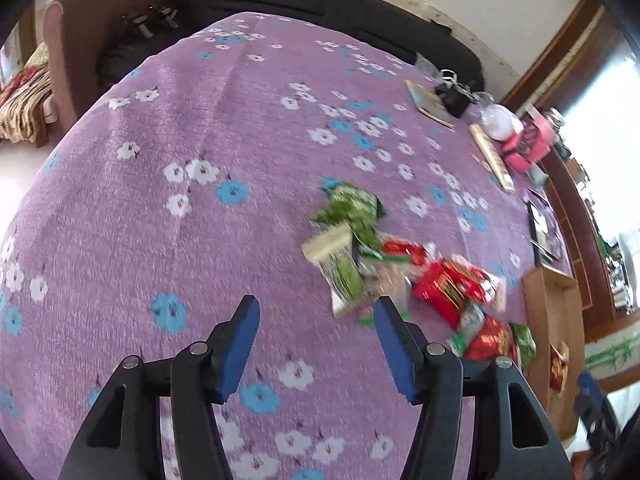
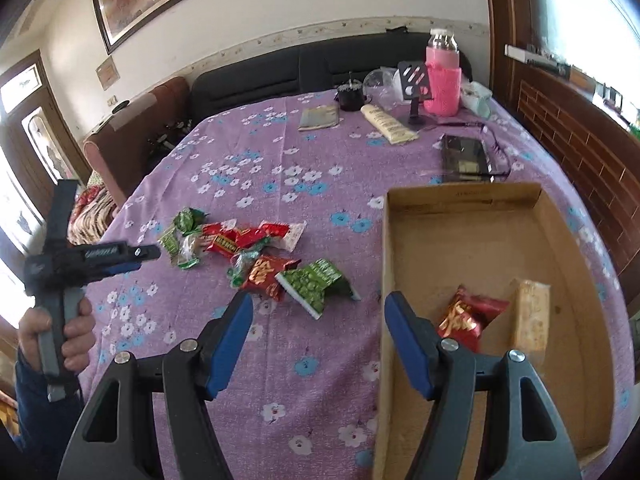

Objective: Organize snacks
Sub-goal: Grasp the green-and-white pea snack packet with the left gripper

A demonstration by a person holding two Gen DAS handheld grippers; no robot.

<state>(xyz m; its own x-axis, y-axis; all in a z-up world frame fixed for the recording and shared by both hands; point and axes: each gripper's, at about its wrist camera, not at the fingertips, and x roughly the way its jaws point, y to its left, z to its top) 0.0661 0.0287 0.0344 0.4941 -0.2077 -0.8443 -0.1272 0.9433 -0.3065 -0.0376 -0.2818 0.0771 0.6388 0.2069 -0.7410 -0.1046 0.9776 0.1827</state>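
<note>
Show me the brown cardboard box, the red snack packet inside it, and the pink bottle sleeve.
brown cardboard box [image 2: 460, 200], right wrist view, far wall.
red snack packet [image 2: 468, 316], right wrist view, middle.
pink bottle sleeve [image 2: 443, 88], right wrist view, knitted side.

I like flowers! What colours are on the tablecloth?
Purple tablecloth with white and blue flowers, clearest from the right wrist view.

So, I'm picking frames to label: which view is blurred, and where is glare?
Left wrist view: motion blur smears the pile of green and red snack packets; window blown out at right. Right wrist view: sharp, though the window glares top right.
</note>
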